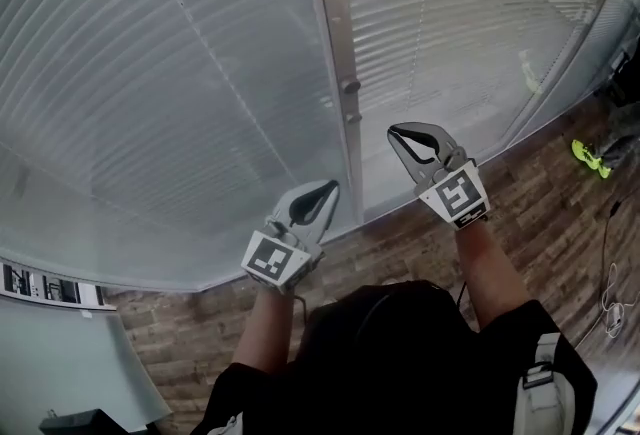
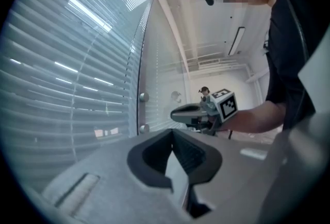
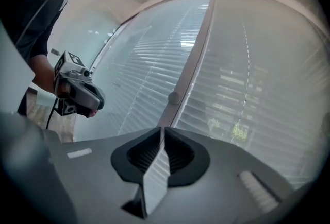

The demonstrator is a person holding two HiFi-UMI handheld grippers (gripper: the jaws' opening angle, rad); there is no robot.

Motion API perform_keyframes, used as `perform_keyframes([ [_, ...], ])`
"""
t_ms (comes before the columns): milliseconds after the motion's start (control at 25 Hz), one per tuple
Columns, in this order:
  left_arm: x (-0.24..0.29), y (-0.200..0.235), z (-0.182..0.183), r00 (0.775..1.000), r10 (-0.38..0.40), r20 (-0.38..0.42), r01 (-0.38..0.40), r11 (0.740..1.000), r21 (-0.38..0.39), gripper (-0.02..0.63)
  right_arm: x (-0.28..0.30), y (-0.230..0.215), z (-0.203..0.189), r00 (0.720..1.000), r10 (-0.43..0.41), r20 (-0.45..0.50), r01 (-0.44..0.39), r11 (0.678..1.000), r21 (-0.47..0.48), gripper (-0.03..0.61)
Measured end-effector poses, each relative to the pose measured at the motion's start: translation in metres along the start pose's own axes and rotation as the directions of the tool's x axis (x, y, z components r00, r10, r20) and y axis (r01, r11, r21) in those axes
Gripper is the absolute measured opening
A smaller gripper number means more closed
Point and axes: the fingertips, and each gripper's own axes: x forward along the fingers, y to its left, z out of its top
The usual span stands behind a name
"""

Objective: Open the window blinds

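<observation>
Plainly empty, left tool (image 1: pixel 331 186) and right tool (image 1: pixel 393 132) pinched closed, before slatted blinds (image 1: pixel 180 73), seemingly behind glass

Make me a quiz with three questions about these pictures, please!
1. Where is the round knob? A on a table; B on the frame post between the glass panes; C on a chair.
2. What colour is the floor? A brown; B blue; C pink.
3. What is the right gripper doing? A gaping wide open; B shut on a cord; C shut, holding nothing.
Answers: 1 B, the knob sticks out from the post; 2 A, brown planks show below the glass; 3 C, the right gripper view shows it closed and empty.
</observation>
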Motion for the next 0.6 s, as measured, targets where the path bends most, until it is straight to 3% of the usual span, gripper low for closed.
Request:
perform_keyframes([
  [80,0.0,-0.001,0.0,0.999,-0.032,0.007,0.032,0.999,0.002,0.005,0.006,-0.005,0.011,0.999,-0.035,-0.03,0.033,0.996,-0.078,0.12],
  [160,0.001,-0.002,0.002,0.998,-0.065,0.015,0.064,0.998,0.006,0.005,0.01,-0.01,0.024,0.994,-0.085,-0.069,0.069,0.976,-0.205,0.129],
  [360,0.001,-0.005,0.005,0.991,-0.13,0.041,0.13,0.991,0.007,0.005,0.026,-0.01,0.051,0.973,-0.183,-0.138,0.09,0.858,-0.505,0.191],
  [480,0.001,-0.003,0.002,0.986,-0.155,0.061,0.153,0.988,0.029,0.005,0.038,-0.016,0.063,0.961,-0.233,-0.149,0.093,0.781,-0.618,0.231],
  [600,-0.002,-0.01,0.007,0.983,-0.177,0.056,0.175,0.984,0.029,0.005,0.047,-0.018,0.066,0.951,-0.257,-0.171,0.073,0.726,-0.684,0.255],
])
